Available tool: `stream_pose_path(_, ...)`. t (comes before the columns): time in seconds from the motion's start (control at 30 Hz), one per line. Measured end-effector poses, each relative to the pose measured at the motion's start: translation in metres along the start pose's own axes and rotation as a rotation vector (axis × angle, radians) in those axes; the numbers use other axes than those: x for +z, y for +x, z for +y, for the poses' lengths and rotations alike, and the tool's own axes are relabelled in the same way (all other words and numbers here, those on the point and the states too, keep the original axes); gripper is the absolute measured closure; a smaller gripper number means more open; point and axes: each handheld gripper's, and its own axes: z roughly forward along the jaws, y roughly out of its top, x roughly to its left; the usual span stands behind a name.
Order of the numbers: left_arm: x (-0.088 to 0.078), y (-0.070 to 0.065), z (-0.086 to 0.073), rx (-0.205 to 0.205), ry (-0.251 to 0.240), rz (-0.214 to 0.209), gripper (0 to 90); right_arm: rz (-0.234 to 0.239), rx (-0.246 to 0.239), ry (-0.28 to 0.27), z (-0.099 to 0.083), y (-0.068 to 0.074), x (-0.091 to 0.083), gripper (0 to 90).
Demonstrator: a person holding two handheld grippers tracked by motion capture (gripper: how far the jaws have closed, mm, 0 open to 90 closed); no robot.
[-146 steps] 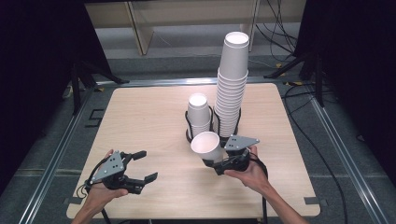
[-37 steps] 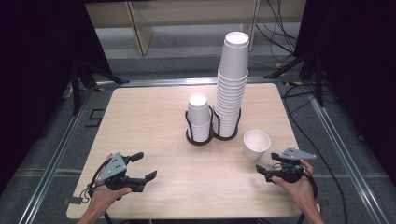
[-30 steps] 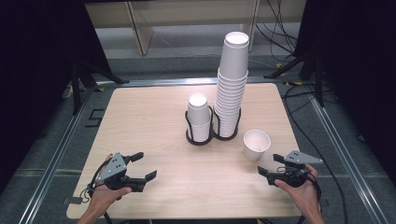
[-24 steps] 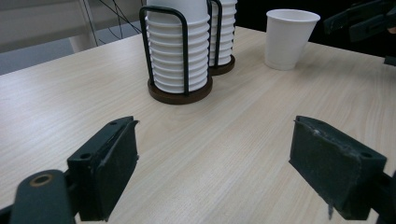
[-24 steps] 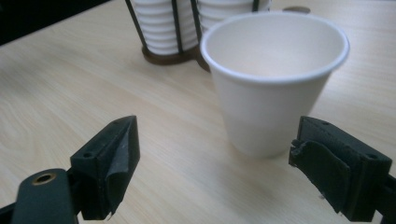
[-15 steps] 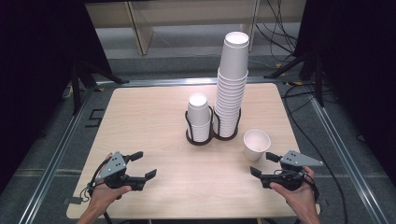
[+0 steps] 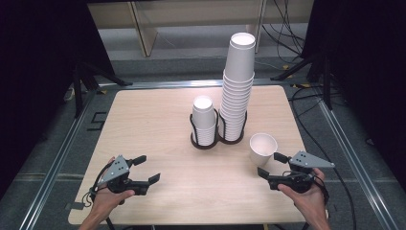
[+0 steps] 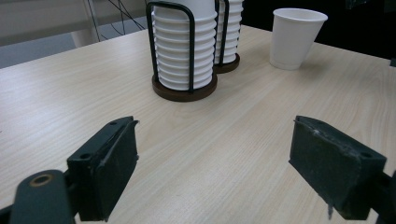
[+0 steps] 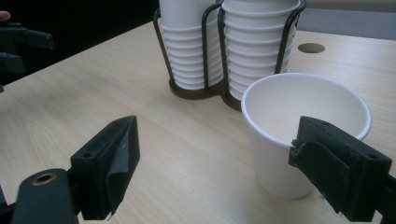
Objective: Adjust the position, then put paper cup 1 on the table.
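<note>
Fingers (image 8: pixel 105 172) of the left gripper (image 7: pixel 142 171) are spread wide and released, with nothing between them; bare bench (image 7: pixel 148 120) surface lies under the gap. Fingers (image 9: pixel 109 165) of the right gripper (image 7: pixel 271 165) are likewise spread and released, grasping nothing.

Left gripper: held in the left hand (image 7: pixel 107 199) at the near left part of the bench, well apart from the cups.

Right gripper: held in the right hand (image 7: pixel 306 196) at the near right part of the bench. In the right gripper view, one finger overlaps the near rim of the single paper cup (image 7: pixel 263 149); contact cannot be confirmed. In the high view the gripper lies just beside the cup, on its near side.

Single paper cup: white, upright, mouth up, standing on the bench near the right edge, just right of the black wire holder (image 7: pixel 218 136).

Wire holder: two round bays side by side at the centre of the bench. The left bay carries the short cup stack (image 7: pixel 204 120); the right bay carries the tall cup stack (image 7: pixel 237 91), which rises well above the holder's loops.
</note>
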Motion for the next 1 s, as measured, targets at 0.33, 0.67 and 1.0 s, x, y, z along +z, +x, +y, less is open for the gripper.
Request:
stream_pose_path(0.33,-0.002,0.002,-0.001,0.004,0.004,0.008,14.9,0.003,-0.017,-0.026,0.013,-0.003,0.001,15.2)
stream_pose_path(0.67,-0.002,0.001,-0.002,0.003,0.009,0.003,14.9,0.012,-0.032,-0.044,0.038,-0.003,0.003,15.3)
stream_pose_path(1.0,0.002,0.002,-0.003,-0.004,-0.007,-0.008,14.9,0.018,-0.039,-0.082,0.077,-0.007,0.007,15.1)
